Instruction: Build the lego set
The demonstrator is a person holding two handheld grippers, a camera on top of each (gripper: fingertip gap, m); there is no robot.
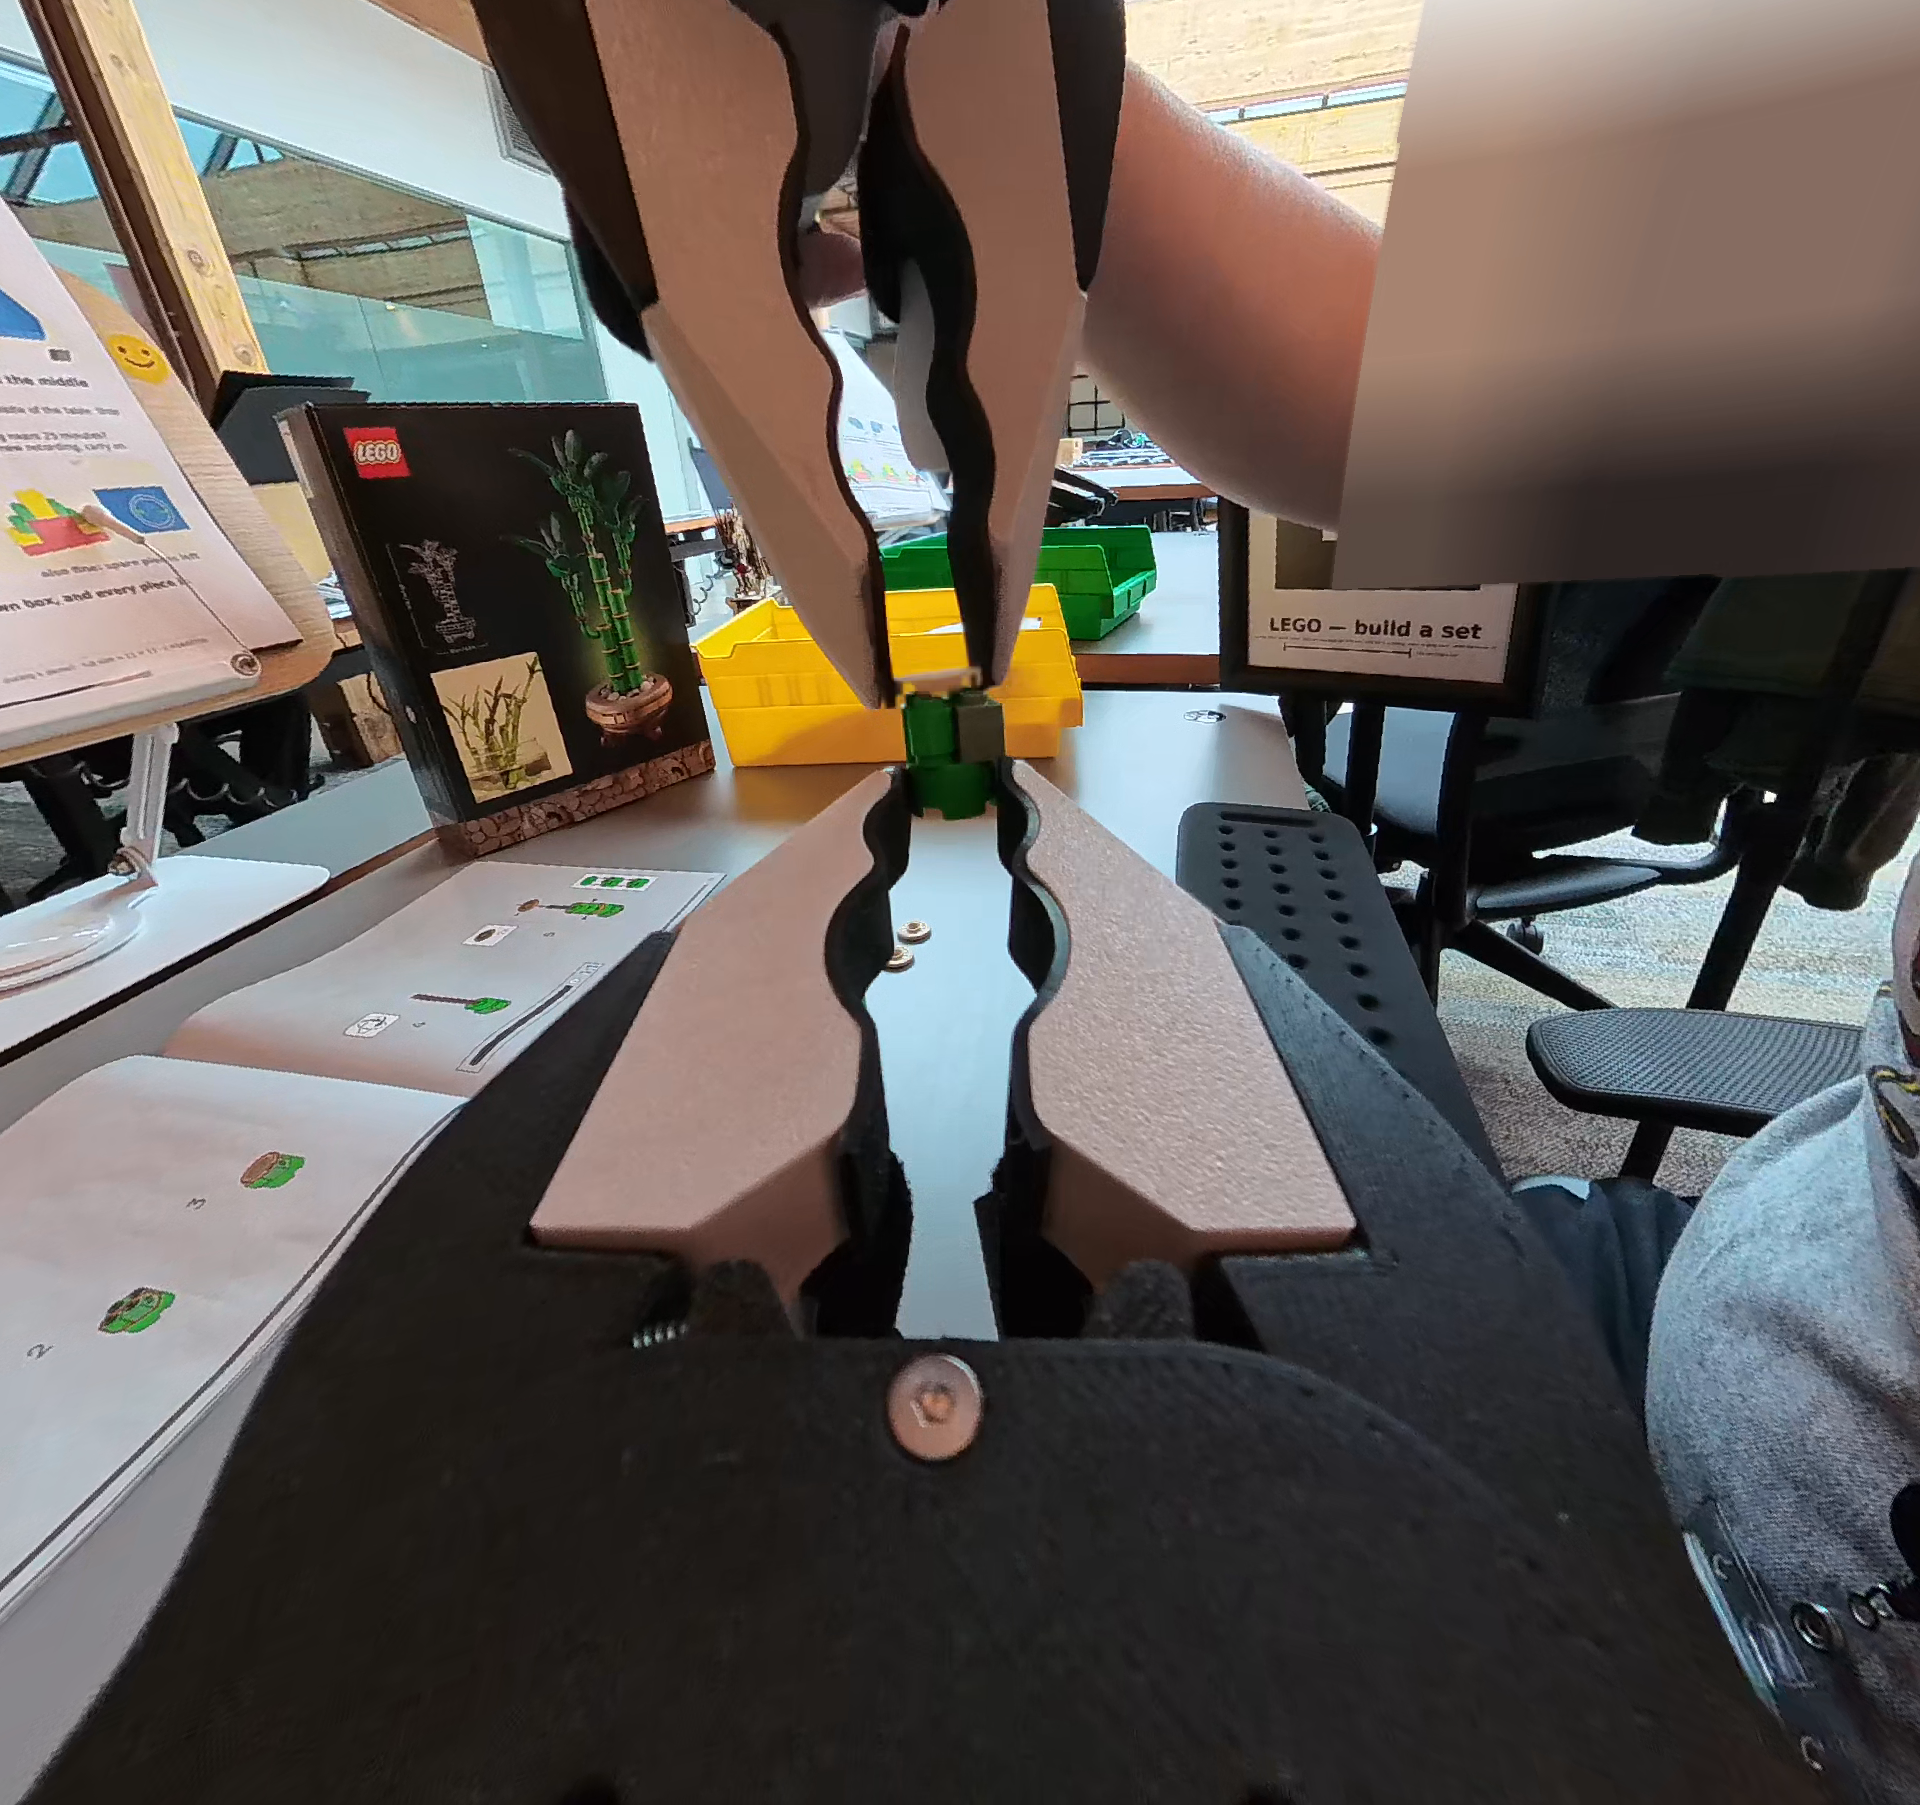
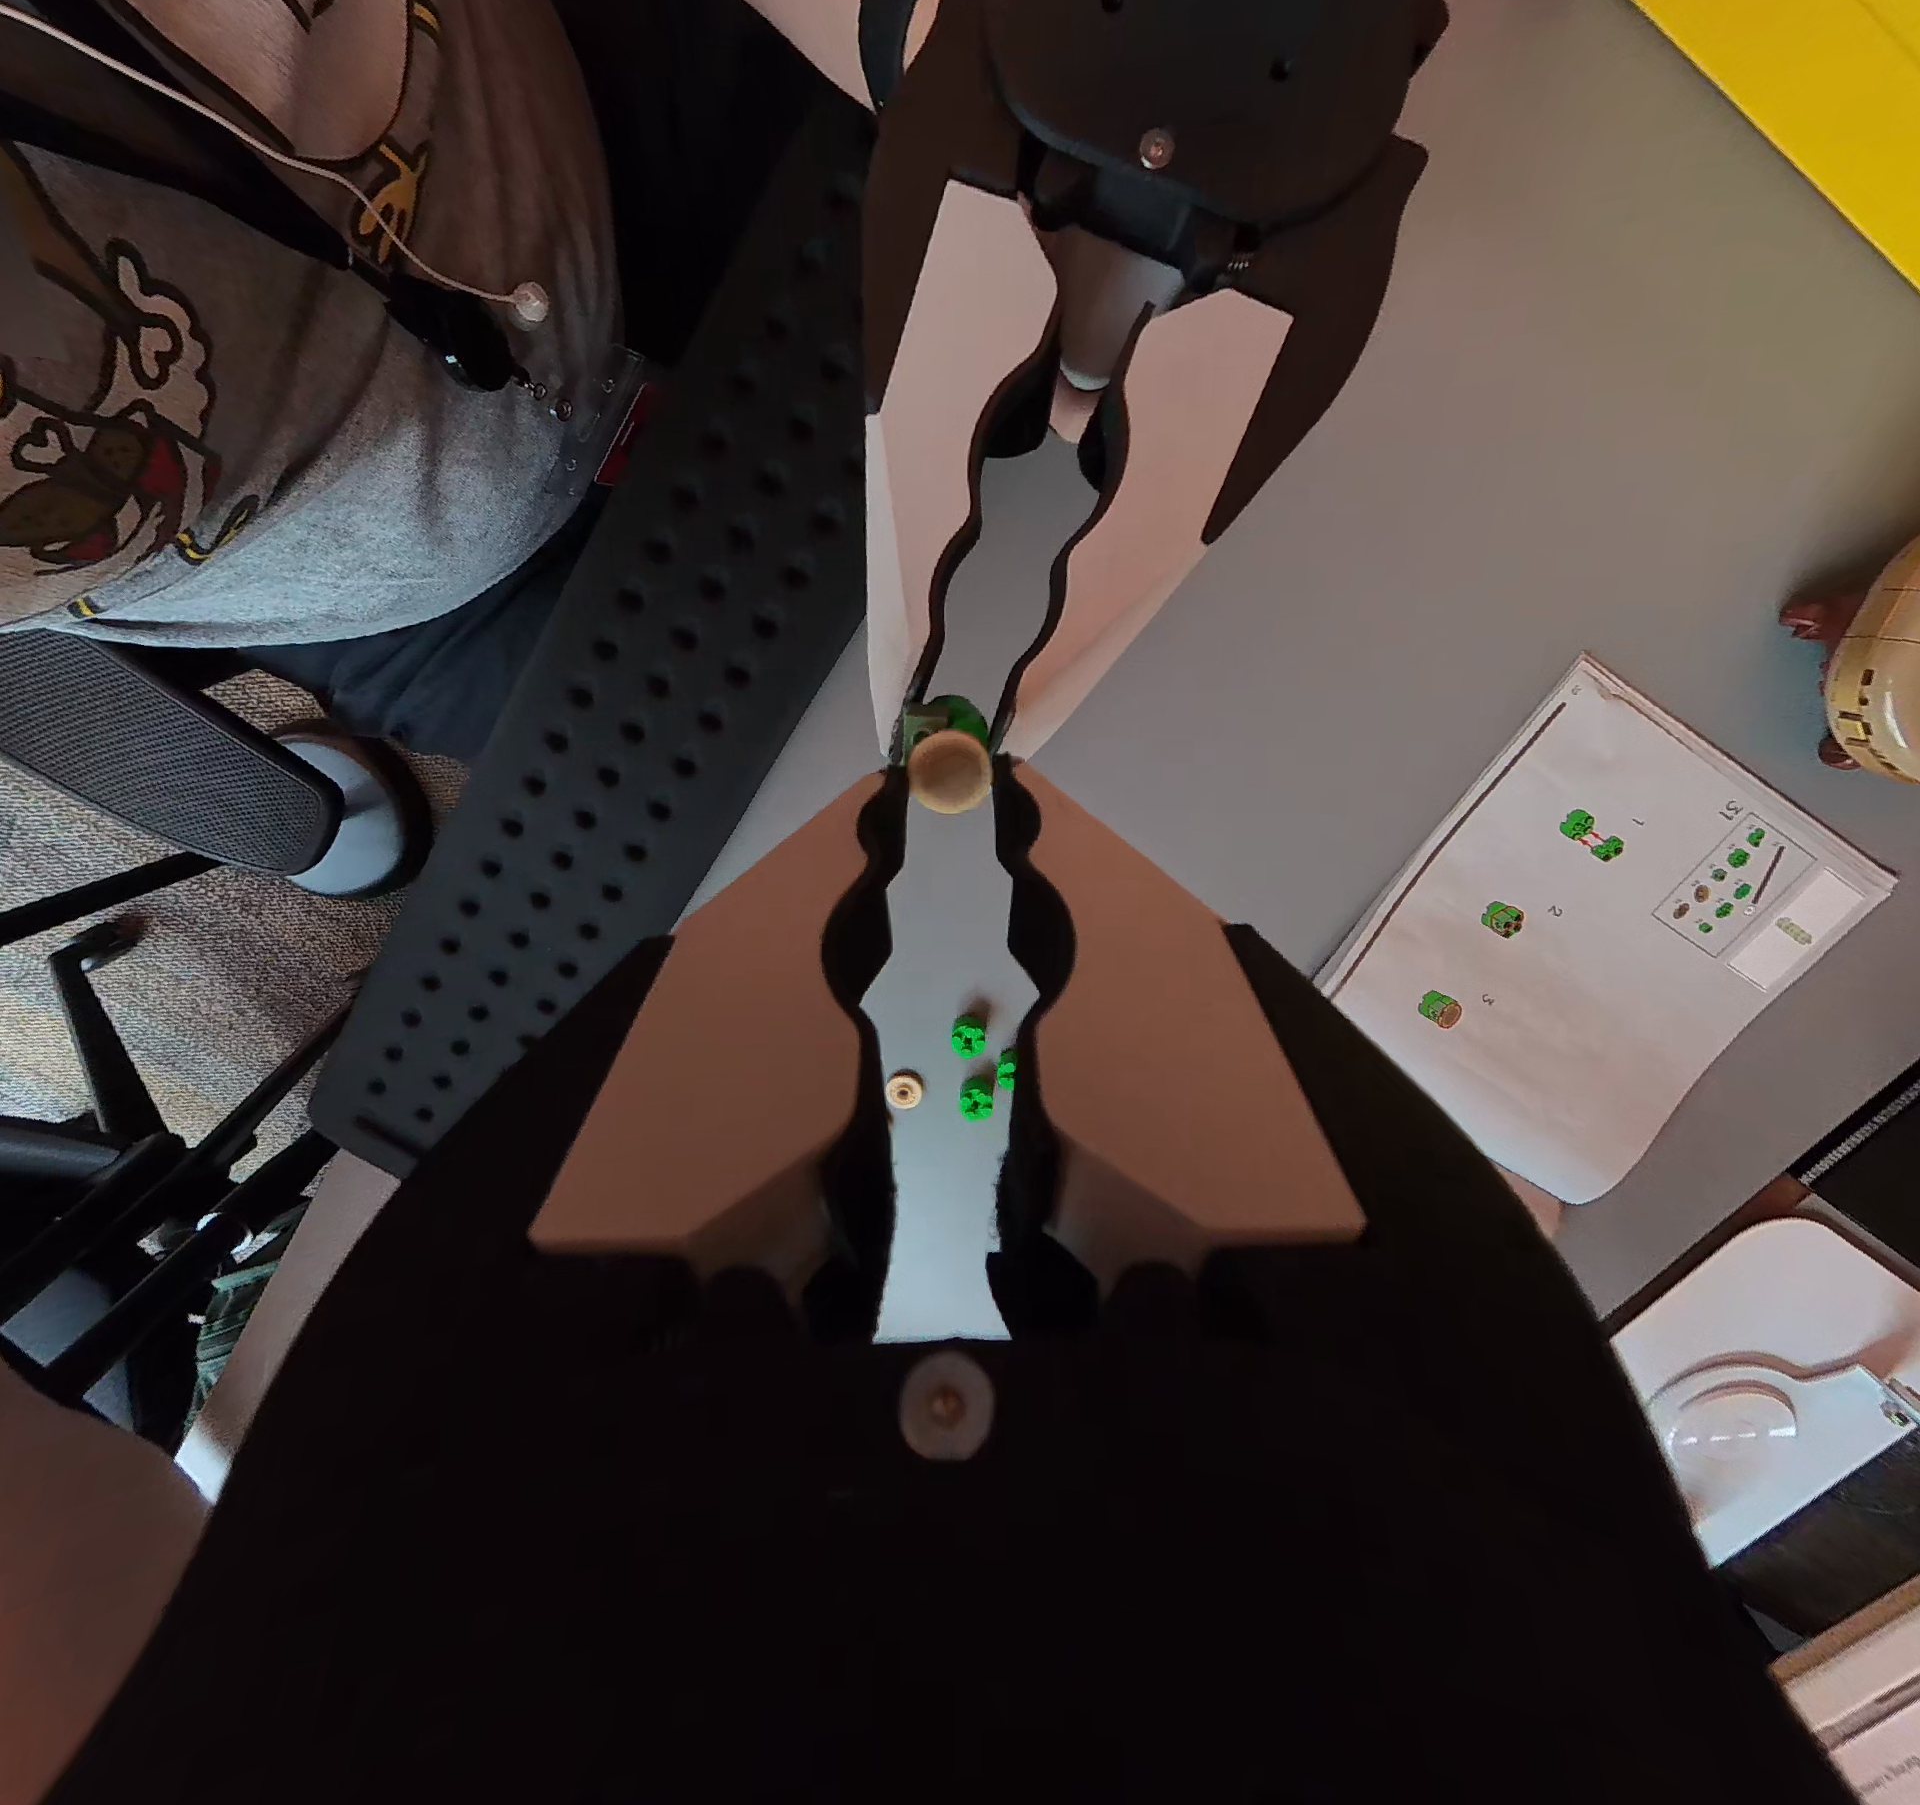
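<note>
Three loose green round bricks [image 2: 975, 1064] and a tan round piece [image 2: 904, 1091] wait on the table [image 2: 1455, 508] while the left gripper [image 1: 951, 787] clamps the green bamboo segment [image 1: 948, 753] and the right gripper [image 2: 948, 776] pinches a tan round tile [image 2: 950, 768] onto it, so most building remains.

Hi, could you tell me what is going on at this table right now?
A person is building a Lego set with two handheld grippers. The left gripper holds a small green stack above the table. The right gripper comes from above with a tan round piece at its fingers, pressing it onto the stack's top. Loose green pieces lie below, and an instruction booklet is open beside them.
</note>
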